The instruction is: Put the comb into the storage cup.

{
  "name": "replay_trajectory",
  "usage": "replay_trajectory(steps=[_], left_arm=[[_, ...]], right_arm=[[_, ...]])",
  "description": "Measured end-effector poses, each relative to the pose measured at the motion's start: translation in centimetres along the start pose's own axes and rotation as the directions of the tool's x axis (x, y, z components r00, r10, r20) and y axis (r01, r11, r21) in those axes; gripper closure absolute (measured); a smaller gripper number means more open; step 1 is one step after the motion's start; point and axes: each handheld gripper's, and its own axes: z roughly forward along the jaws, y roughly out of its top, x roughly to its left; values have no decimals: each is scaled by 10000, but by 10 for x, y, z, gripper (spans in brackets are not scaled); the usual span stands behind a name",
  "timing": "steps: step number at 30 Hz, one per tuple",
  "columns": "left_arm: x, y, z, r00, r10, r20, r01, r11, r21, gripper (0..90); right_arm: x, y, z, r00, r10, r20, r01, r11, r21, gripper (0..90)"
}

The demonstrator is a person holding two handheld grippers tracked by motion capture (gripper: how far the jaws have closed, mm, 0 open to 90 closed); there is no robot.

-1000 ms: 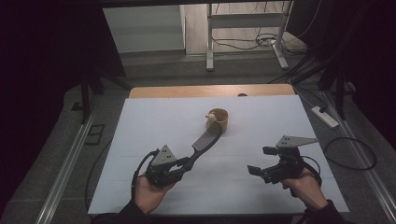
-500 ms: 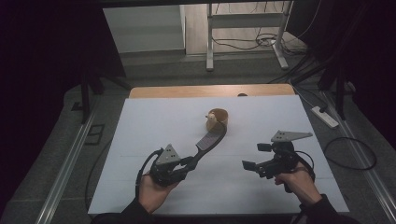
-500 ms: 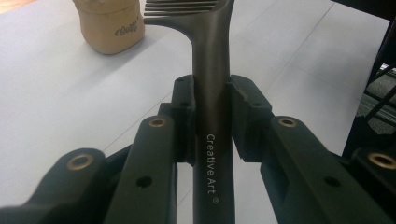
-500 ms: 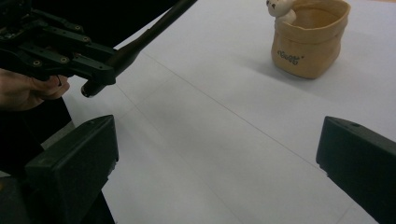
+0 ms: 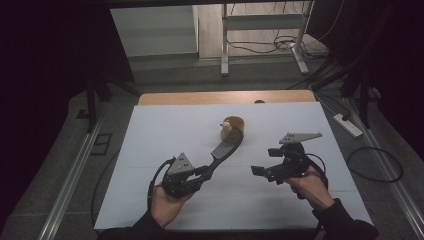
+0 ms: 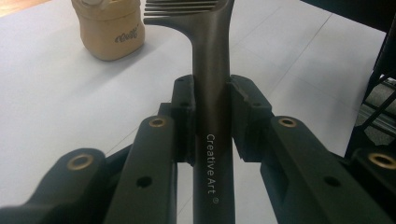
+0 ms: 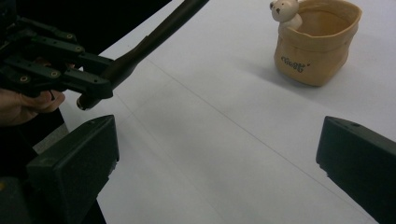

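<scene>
Tan pot (image 5: 233,128) at frame centre on white table (image 5: 165,130); left gripper (image 5: 202,172) clamps dark comb (image 5: 226,147) handle; right gripper (image 5: 265,162) wide, holding nothing.

The high view is dim and murky: darkness swallows both sides, and only the white table sheet (image 5: 165,150) and a pale patch of floor beyond it catch light. In the left gripper view the light is cool and even, with a soft sheen down the dark comb handle (image 6: 212,70); the nearest jaw parts are blurred. In the right gripper view the tan pot (image 7: 317,42) casts a soft shadow toward the left, and the near jaw blocks look soft-edged.
</scene>
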Motion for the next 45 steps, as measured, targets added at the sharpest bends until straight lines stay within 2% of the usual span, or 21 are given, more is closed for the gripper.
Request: replay_trajectory(steps=[8, 15, 19, 26, 45], left_arm=[[0, 1, 3, 10000, -33, 74, 33, 10000, -51, 720], [-1, 2, 3, 10000, 17, 65, -17, 9999, -135, 720], [-1, 2, 5, 9999, 63, 82, -61, 9999, -149, 720], [-3, 4, 7, 9999, 121, 93, -119, 9997, -207, 720], [-7, 4, 15, 9997, 239, 5, -238, 9991, -354, 720]], right_arm=[[6, 15, 14, 9998, -138, -115, 142, 9991, 390, 0], [7, 26, 23, 9997, 51, -257, -38, 9988, 489, 0], [9, 33, 28, 9990, -47, -435, 69, 9988, 494, 0], [6, 42, 38, 9971, 374, -656, -341, 9981, 508, 0], [3, 55, 59, 9903, 982, -983, -899, 9923, 852, 0]])
